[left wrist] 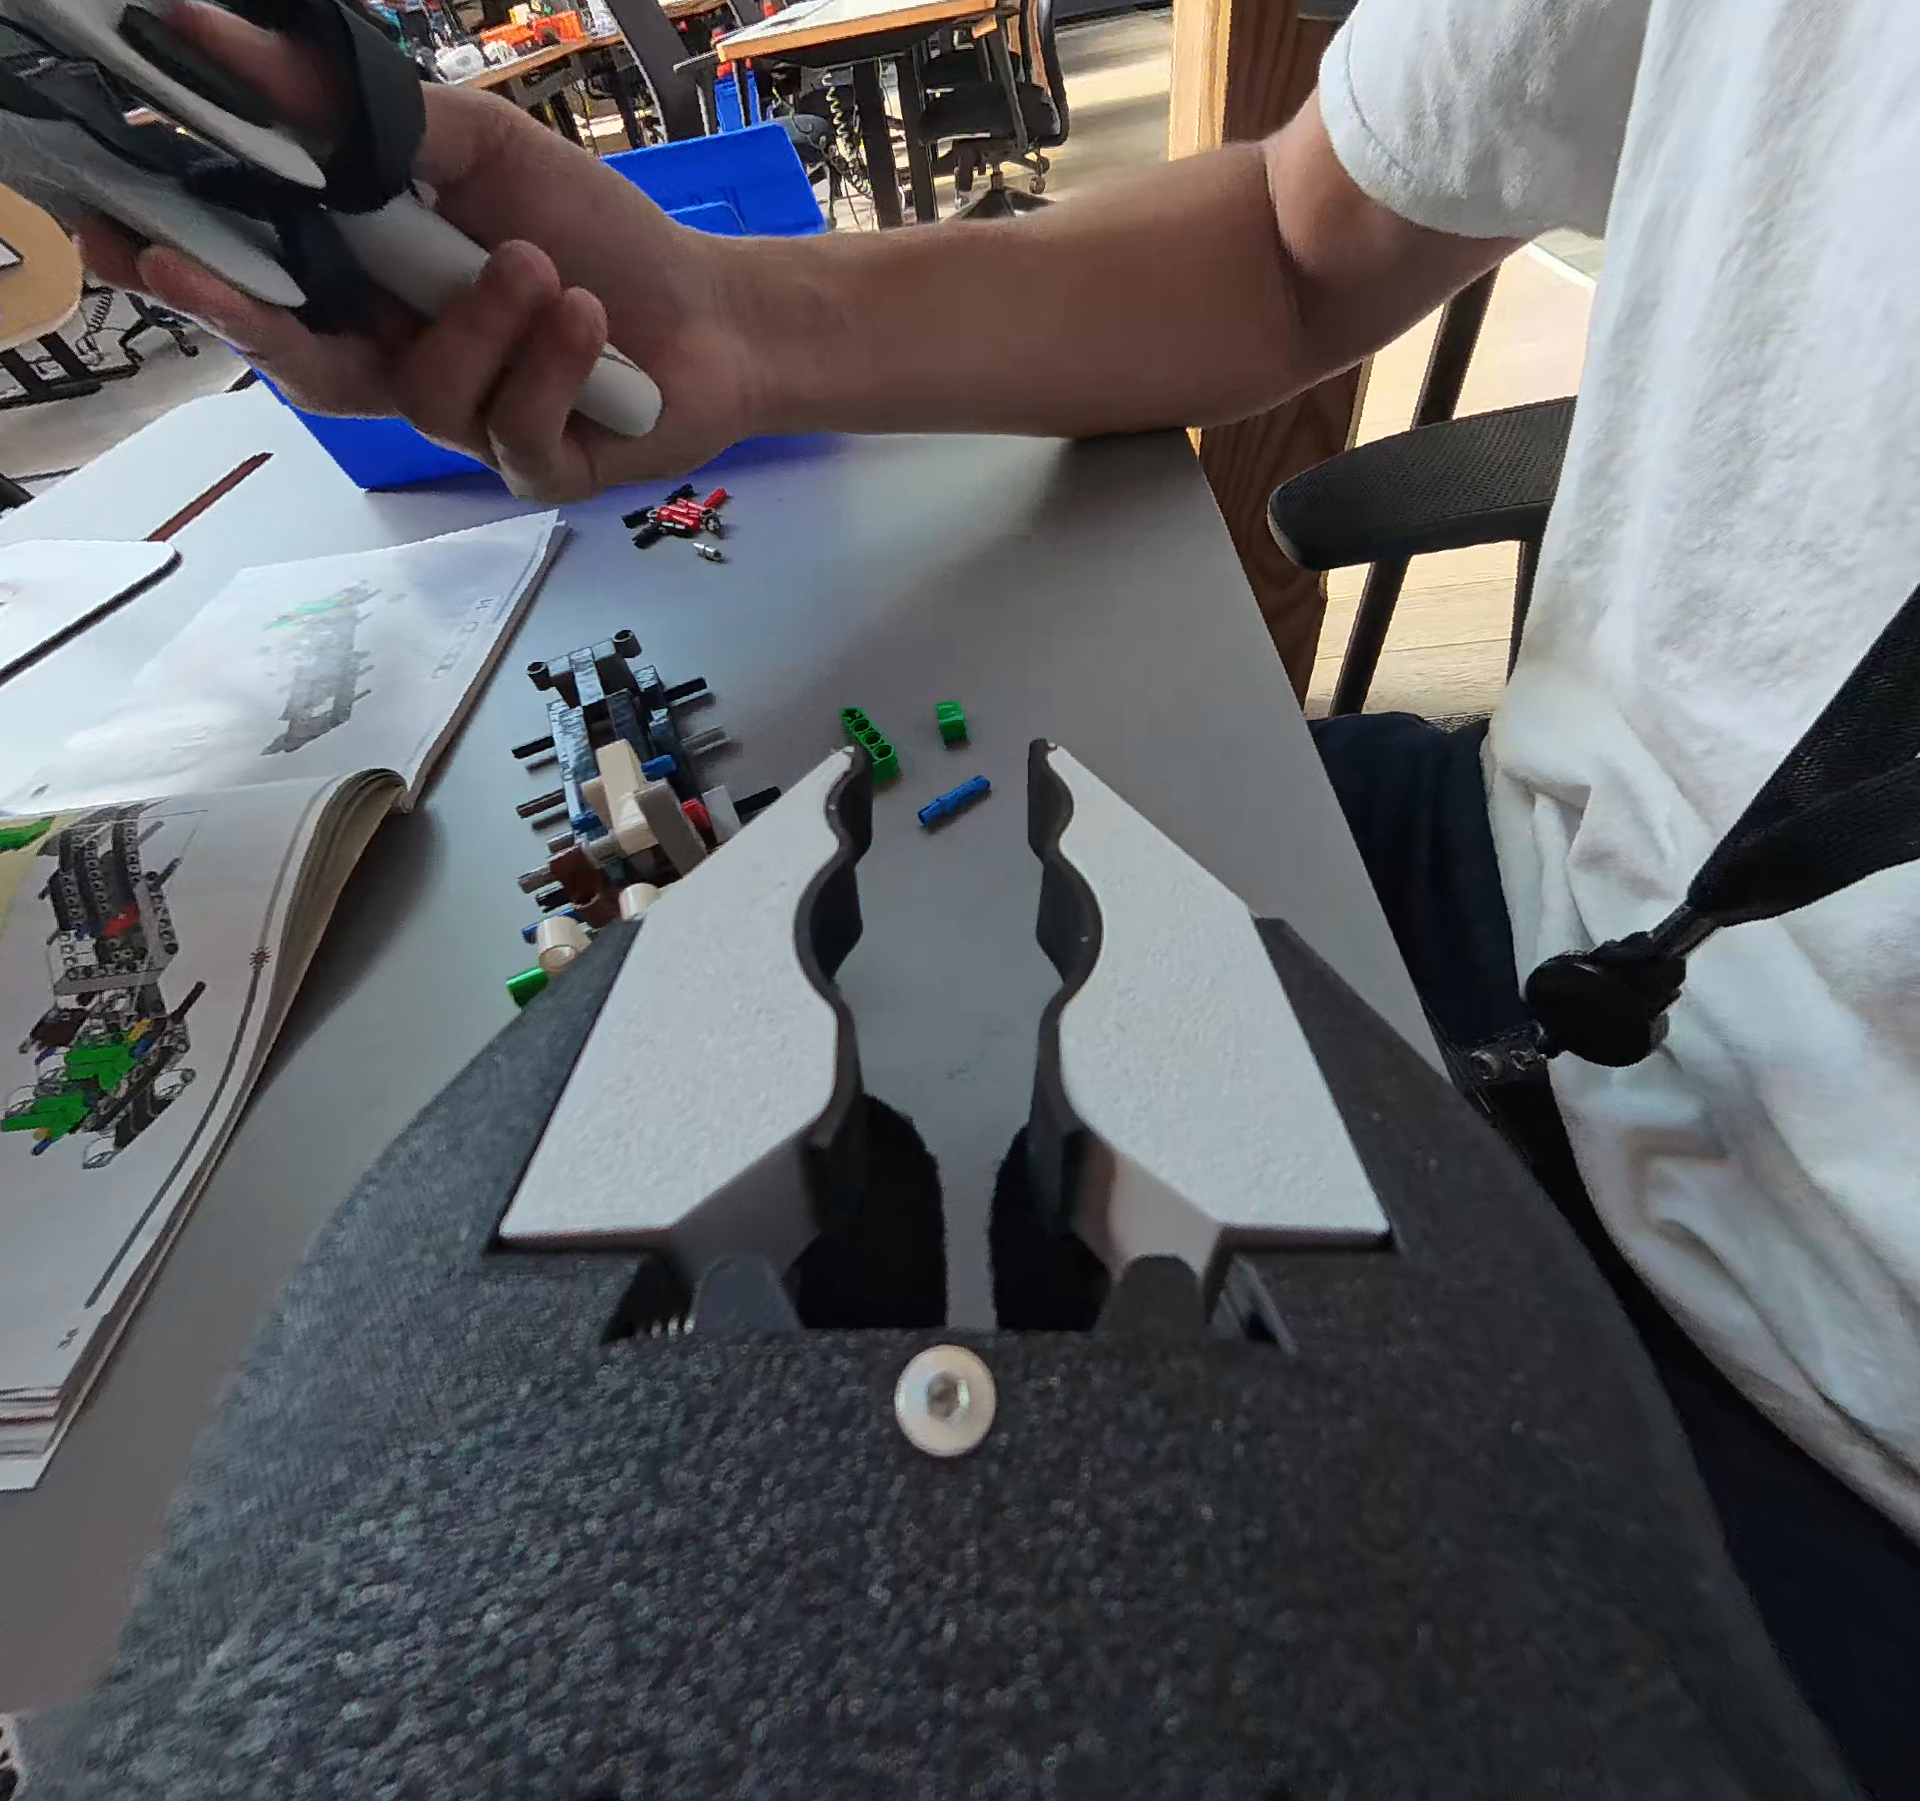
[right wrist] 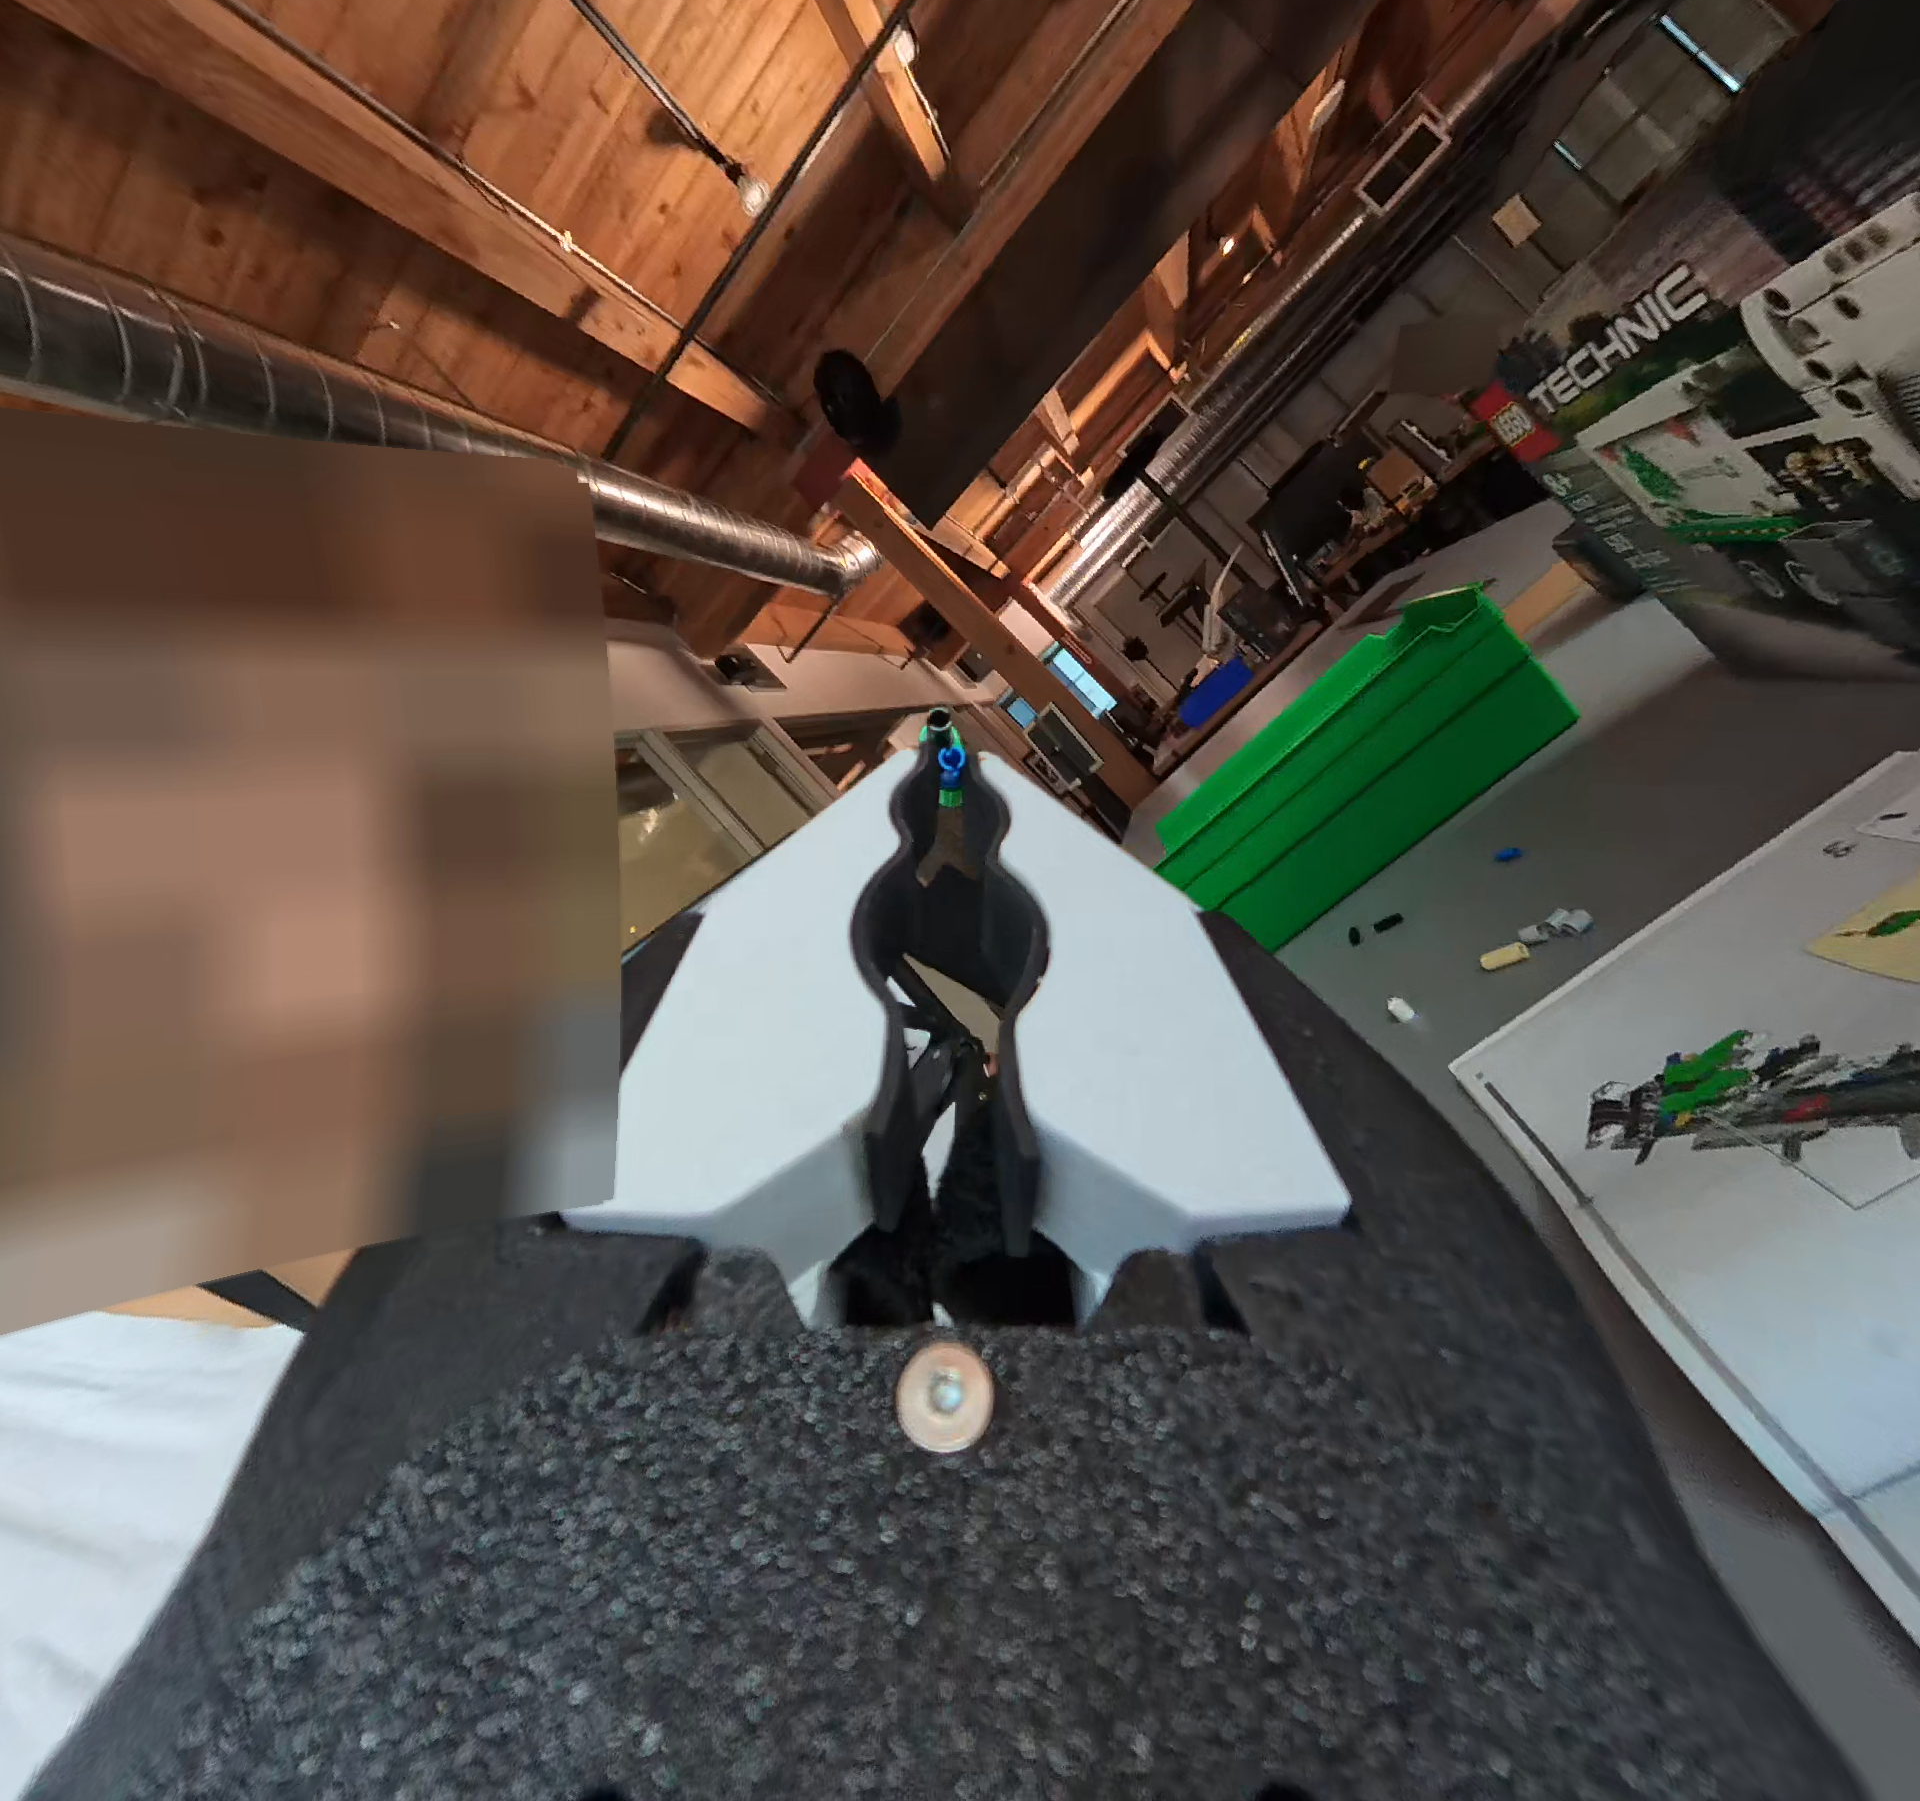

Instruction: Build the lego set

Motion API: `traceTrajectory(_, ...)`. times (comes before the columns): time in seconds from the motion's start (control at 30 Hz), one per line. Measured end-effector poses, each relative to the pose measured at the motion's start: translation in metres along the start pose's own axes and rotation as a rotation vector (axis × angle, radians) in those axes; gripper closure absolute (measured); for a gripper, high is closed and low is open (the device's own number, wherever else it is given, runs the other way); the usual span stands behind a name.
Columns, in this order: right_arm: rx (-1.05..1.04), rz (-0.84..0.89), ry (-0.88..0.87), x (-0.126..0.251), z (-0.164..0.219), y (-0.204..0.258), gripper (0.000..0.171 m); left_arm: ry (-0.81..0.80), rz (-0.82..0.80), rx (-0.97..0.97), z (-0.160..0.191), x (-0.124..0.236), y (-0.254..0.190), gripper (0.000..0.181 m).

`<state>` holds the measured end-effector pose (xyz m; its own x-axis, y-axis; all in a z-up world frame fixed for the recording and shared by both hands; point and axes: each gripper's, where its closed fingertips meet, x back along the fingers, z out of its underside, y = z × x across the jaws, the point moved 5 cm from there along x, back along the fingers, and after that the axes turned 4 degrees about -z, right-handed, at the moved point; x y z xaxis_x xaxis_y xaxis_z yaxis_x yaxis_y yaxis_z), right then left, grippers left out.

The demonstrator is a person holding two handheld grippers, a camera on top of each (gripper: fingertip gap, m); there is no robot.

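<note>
Grey textured housing and two pale grey fingers of the left gripper [left wrist: 945, 764] filled the lower part of the left wrist view, its jaws standing well apart with nothing between them, hovering low over the dark grey table [left wrist: 1039, 588]. Just beyond the fingertips lay a short blue plastic pin [left wrist: 954, 802], a green three-hole beam [left wrist: 871, 743] and a small green connector [left wrist: 952, 722], each apart from the others. Left of them sat the partly built dark blue and black chassis [left wrist: 623, 785] with tan and brown parts, beside the open paper instruction booklet [left wrist: 260, 712]. A small cluster of red and black pins [left wrist: 681, 517] lay farther off near the blue plastic bin [left wrist: 727, 182].

Raised off the table and tilted toward the wooden ceiling, the right gripper [right wrist: 943, 759] had its jaws nearly closed on a small green, blue and black pin piece [right wrist: 945, 764] pinched at the very tips. The hand [left wrist: 499, 338] holding it appeared high in the left wrist view.

The step seemed to be bringing that held piece to meet a loose part or the chassis. To do it well, the left gripper would probably need to close squarely on the blue pin or green beam across its short width, lift it clear, and hold it steady while the right one lined its pin up with a hole before pressing. The tip-only grip looked liable to twist under side load.
</note>
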<state>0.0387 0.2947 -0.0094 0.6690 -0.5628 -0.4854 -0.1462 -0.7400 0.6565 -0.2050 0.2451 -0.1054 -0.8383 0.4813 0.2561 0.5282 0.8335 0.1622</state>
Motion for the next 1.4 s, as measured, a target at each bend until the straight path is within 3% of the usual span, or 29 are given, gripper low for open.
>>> traceTrajectory(0.17, 0.078, 0.11, 0.036, 0.014, 0.031, -0.001, 0.168, 0.027, 0.022, 0.101, 0.004, 0.003, 0.011, 0.161)
traceTrajectory(0.3, 0.084, 0.067, 0.032, 0.007, 0.033, 0.011, 0.168, 0.025, 0.09, 0.199, 0.005, 0.005, 0.016, 0.162)
traceTrajectory(0.4, 0.162, 0.129, 0.072, 0.007, 0.037, 0.007, 0.169, 0.006, 0.102, 0.23, 0.003, 0.007, 0.019, 0.162)
traceTrajectory(0.63, 0.036, 0.082, 0.016, 0.007, 0.037, 0.005, 0.168, 0.021, 0.065, 0.149, 0.005, 0.007, 0.016, 0.162)
traceTrajectory(0.83, 0.051, 0.13, 0.054, 0.005, 0.046, -0.004, 0.168, 0.033, 0.048, 0.116, 0.006, 0.005, 0.015, 0.162)
traceTrajectory(1.0, 0.03, 0.122, 0.039, -0.002, 0.053, 0.0, 0.168, -0.045, -0.103, 0.18, -0.01, 0.009, 0.041, 0.175)
traceTrajectory(1.17, 0.076, 0.094, 0.088, -0.028, 0.078, 0.016, 0.169, -0.228, -0.304, 0.38, -0.061, 0.027, 0.077, 0.167)
traceTrajectory(1.27, 0.103, 0.055, 0.118, -0.044, 0.094, 0.03, 0.169, -0.266, -0.408, 0.337, -0.079, 0.03, 0.082, 0.168)
traceTrajectory(1.4, 0.102, 0.019, 0.137, -0.055, 0.111, 0.041, 0.169, -0.252, -0.418, 0.307, -0.087, 0.023, 0.071, 0.168)
